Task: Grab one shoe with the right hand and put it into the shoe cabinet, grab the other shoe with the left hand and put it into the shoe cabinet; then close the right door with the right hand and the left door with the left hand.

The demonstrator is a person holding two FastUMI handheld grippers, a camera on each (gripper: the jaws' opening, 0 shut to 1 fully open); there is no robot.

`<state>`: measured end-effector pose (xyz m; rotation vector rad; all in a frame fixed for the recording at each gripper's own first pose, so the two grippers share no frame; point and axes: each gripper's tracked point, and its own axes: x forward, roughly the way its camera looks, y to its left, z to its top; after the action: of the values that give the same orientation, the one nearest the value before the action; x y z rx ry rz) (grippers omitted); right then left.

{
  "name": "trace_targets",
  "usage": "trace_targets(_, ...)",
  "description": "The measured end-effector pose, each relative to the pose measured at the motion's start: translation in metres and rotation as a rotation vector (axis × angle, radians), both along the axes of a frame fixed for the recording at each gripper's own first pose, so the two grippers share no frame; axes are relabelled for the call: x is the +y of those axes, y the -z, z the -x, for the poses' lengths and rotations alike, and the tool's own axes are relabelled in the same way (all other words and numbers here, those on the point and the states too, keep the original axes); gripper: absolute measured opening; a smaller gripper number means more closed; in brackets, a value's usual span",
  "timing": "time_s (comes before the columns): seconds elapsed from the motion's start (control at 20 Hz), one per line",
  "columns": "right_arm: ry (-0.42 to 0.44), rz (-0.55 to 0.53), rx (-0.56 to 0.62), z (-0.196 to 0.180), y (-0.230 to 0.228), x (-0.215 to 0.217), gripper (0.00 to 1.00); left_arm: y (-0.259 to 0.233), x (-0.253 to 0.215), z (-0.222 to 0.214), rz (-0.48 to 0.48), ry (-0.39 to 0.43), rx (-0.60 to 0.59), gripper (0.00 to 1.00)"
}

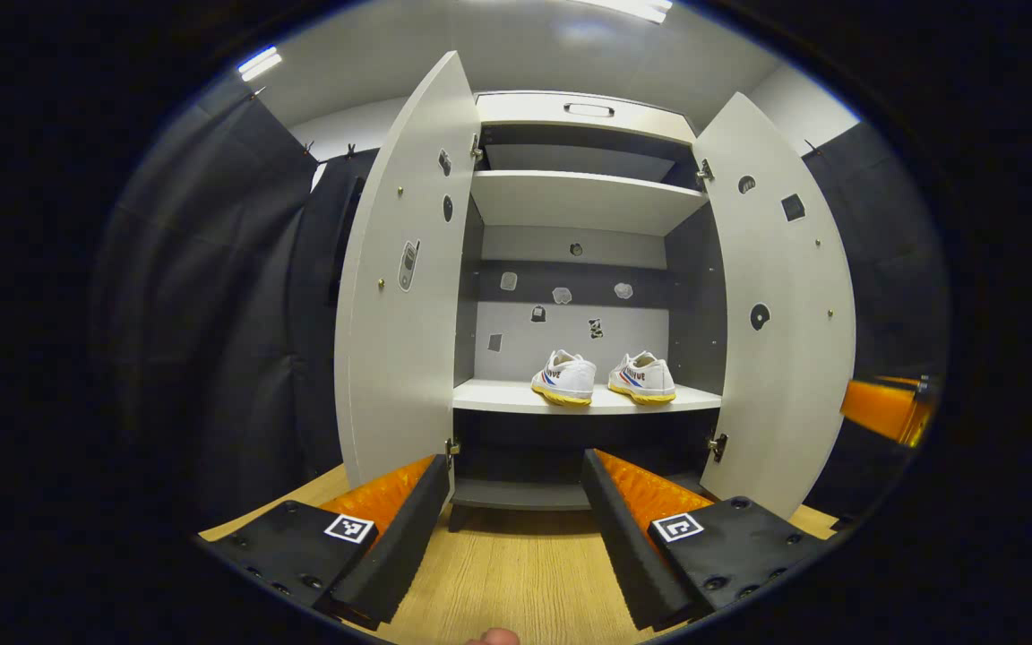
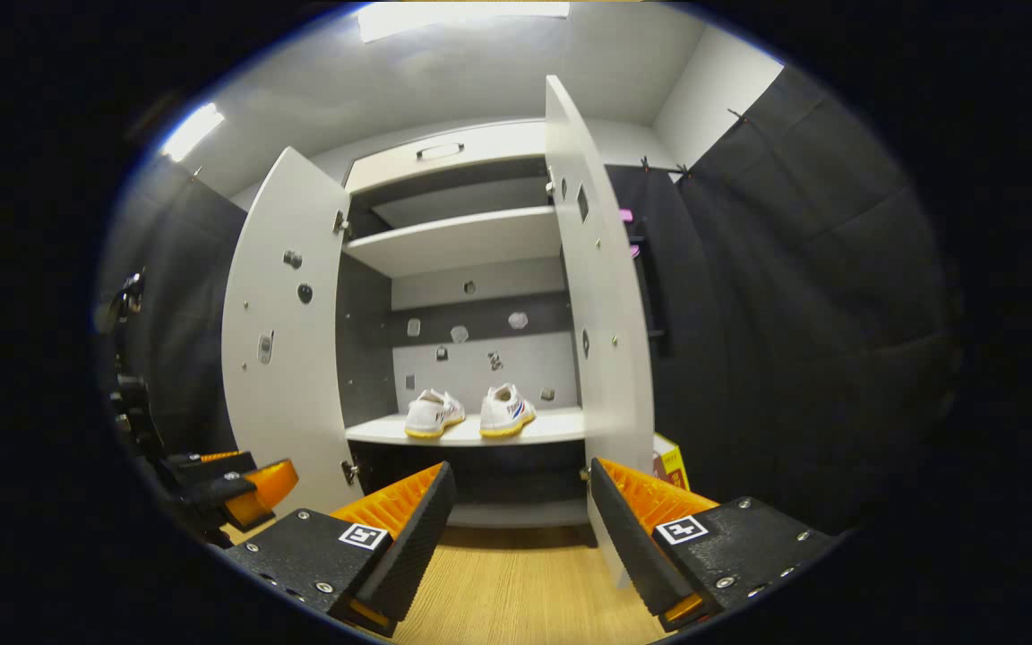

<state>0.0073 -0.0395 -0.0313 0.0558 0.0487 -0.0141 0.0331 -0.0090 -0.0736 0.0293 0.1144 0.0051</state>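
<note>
Shoes are already in place, so the risk from here lies with the doors. Nearest, the left gripper (image 1: 516, 528) hangs with its jaws spread and empty over the pale wooden floor (image 1: 516, 573), and the right gripper (image 2: 516, 533) is likewise spread and empty. Just beyond it, the tall grey right door (image 2: 601, 313) stands edge-on, near the right gripper's outer finger; a push landing on that thin edge could slip off or knock the panel wider. The grey left door (image 1: 399, 296) stands wide open too. Farther in, the two white canvas shoes with yellow soles (image 1: 604, 378) sit side by side on the white lower shelf (image 1: 498, 396) of the grey shoe cabinet (image 1: 588, 112), toes near the front; a slammed door might catch them.
</note>
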Motion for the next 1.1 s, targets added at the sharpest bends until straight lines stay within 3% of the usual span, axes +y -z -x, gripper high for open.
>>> trace_targets(0.3,0.170,0.141,-0.048,-0.037,-0.086,-0.120,0.93,0.015,-0.015,0.014,0.040,0.036,0.043,0.97)
trace_targets(0.45,0.221,0.179,-0.054,-0.067,-0.115,-0.160,0.93,0.013,-0.013,0.012,0.021,0.041,0.035,0.97)
trace_targets(0.5,0.219,0.169,-0.051,-0.078,-0.120,-0.166,0.98,0.012,-0.012,0.012,0.014,0.039,0.031,0.97)
trace_targets(0.6,0.212,0.144,-0.048,-0.096,-0.125,-0.172,0.93,0.013,-0.012,0.012,0.014,0.037,0.033,0.97)
trace_targets(0.75,0.211,0.141,-0.038,-0.110,-0.120,-0.177,0.98,0.014,-0.008,0.011,0.019,0.028,0.042,0.97)
trace_targets(0.8,0.207,0.146,-0.042,-0.111,-0.120,-0.177,0.92,0.015,-0.006,0.011,0.020,0.023,0.044,0.97)
trace_targets(0.85,0.197,0.150,-0.047,-0.112,-0.121,-0.175,0.98,0.015,-0.004,0.012,0.019,0.018,0.047,0.97)
trace_targets(0.9,0.191,0.158,-0.040,-0.111,-0.119,-0.173,0.91,0.015,-0.002,0.012,0.021,0.014,0.049,0.97)
trace_targets(1.1,0.168,0.195,-0.043,-0.108,-0.119,-0.155,0.89,0.015,0.004,0.013,0.035,0.004,0.044,0.97)
